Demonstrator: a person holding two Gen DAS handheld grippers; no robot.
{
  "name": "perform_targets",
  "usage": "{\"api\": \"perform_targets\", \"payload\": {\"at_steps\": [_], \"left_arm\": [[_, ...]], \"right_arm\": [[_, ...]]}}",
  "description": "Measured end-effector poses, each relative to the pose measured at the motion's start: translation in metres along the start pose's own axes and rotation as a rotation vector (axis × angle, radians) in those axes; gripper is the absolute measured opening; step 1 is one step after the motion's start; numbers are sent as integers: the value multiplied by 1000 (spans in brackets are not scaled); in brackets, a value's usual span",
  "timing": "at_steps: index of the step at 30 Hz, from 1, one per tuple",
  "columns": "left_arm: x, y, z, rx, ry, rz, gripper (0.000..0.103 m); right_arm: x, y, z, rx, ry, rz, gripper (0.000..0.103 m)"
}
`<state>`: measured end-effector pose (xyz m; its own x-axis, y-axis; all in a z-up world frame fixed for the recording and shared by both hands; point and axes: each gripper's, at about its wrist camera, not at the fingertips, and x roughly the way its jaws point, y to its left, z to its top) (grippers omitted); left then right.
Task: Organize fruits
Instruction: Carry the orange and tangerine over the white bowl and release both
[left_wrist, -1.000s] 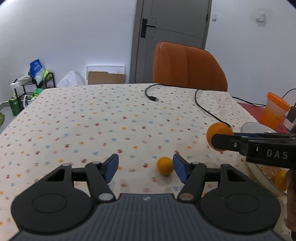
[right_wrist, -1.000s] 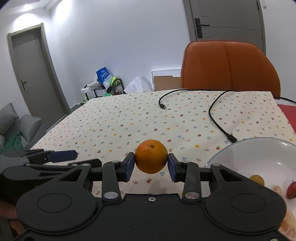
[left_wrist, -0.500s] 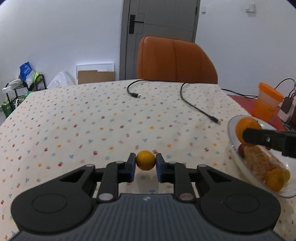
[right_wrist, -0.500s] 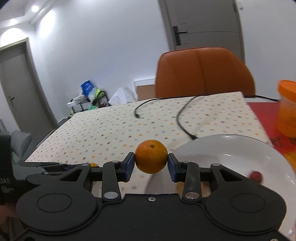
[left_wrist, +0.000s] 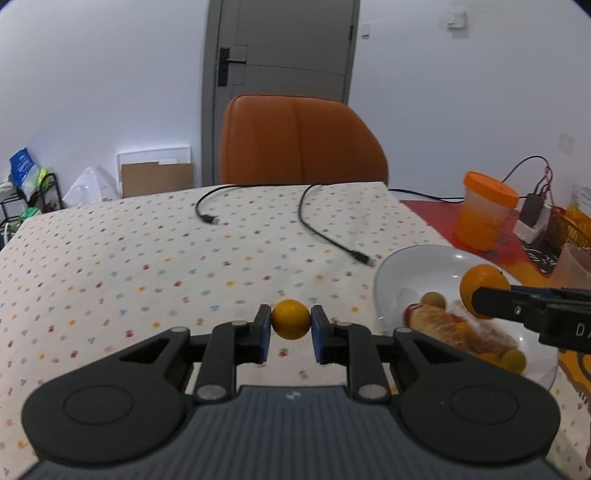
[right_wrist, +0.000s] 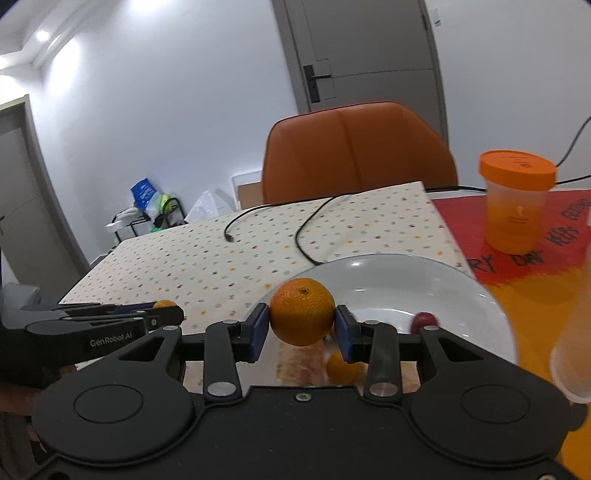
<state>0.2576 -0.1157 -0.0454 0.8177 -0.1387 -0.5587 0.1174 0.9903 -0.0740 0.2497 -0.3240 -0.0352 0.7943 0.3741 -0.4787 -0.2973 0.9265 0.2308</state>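
My left gripper (left_wrist: 290, 330) is shut on a small yellow-orange fruit (left_wrist: 290, 324) and holds it above the dotted tablecloth, left of the white bowl (left_wrist: 413, 264). My right gripper (right_wrist: 302, 325) is shut on a larger orange (right_wrist: 302, 311) and holds it over the near left part of the white bowl (right_wrist: 406, 280). The orange also shows in the left wrist view (left_wrist: 484, 282), above the bowl. The bowl holds several fruits: peeled orange segments (left_wrist: 439, 325), small green-yellow fruits (left_wrist: 434, 299) and a red one (right_wrist: 424, 320).
Two black cables (left_wrist: 325, 229) lie on the far part of the table. An orange-lidded tub (right_wrist: 515, 203) stands on the red mat behind the bowl. An orange chair (left_wrist: 301, 144) stands at the far edge. A translucent cup (right_wrist: 574, 332) is at the right.
My left gripper closed on the small fruit and lifted it, turning right toward the bowl. My right gripper carried the orange rightward to over the bowl.
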Motion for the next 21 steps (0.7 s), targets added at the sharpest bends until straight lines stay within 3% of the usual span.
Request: {"api": "perform_targets", "payload": {"at_steps": [16, 21], "left_arm": [[8, -43, 13, 75, -8, -79, 21], [10, -56, 17, 99, -8, -96, 21]], "right_arm": [[-31, -54, -13, 95, -35, -142, 37], [-38, -68, -15, 130, -68, -167, 44]]}}
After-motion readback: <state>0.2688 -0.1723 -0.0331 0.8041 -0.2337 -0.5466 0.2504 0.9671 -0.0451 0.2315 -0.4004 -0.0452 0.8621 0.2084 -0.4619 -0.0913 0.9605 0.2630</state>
